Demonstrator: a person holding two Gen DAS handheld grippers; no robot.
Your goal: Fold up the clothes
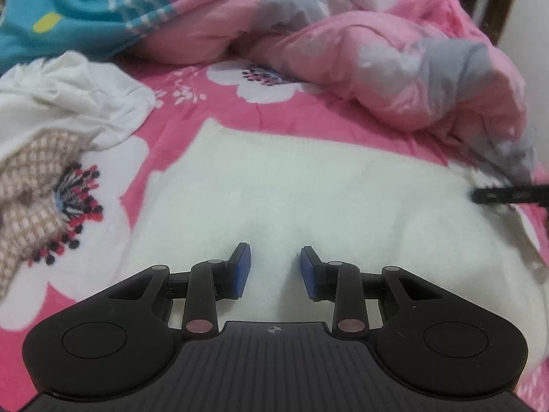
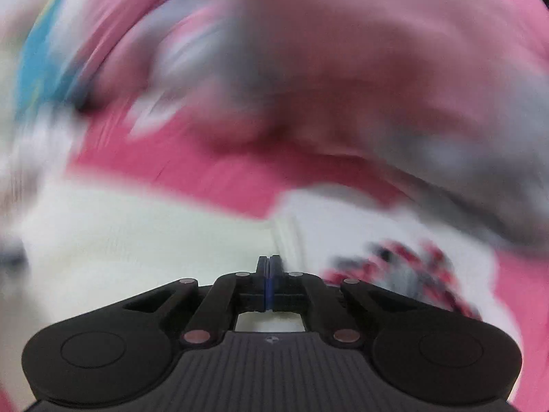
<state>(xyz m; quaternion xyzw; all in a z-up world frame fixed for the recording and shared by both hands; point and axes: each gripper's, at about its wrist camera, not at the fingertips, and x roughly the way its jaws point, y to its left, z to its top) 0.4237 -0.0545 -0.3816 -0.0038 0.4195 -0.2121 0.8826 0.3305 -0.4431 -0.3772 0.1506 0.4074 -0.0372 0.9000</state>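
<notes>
A cream-white knit garment (image 1: 308,189) lies spread flat on the pink flowered bedsheet (image 1: 274,116). My left gripper (image 1: 275,267) hovers over its near part, jaws open and empty. In the right wrist view, which is heavily blurred, my right gripper (image 2: 269,267) has its jaws pressed together over the same garment (image 2: 137,240), near its right edge. I cannot see cloth between the pads. The right gripper also shows as a dark bar at the far right of the left wrist view (image 1: 507,195), at the garment's edge.
A crumpled white garment (image 1: 68,103) and a checked pink-brown one (image 1: 31,185) lie at the left. A bunched pink and grey quilt (image 1: 394,68) fills the back and right. A teal striped fabric (image 1: 85,10) lies at the back left.
</notes>
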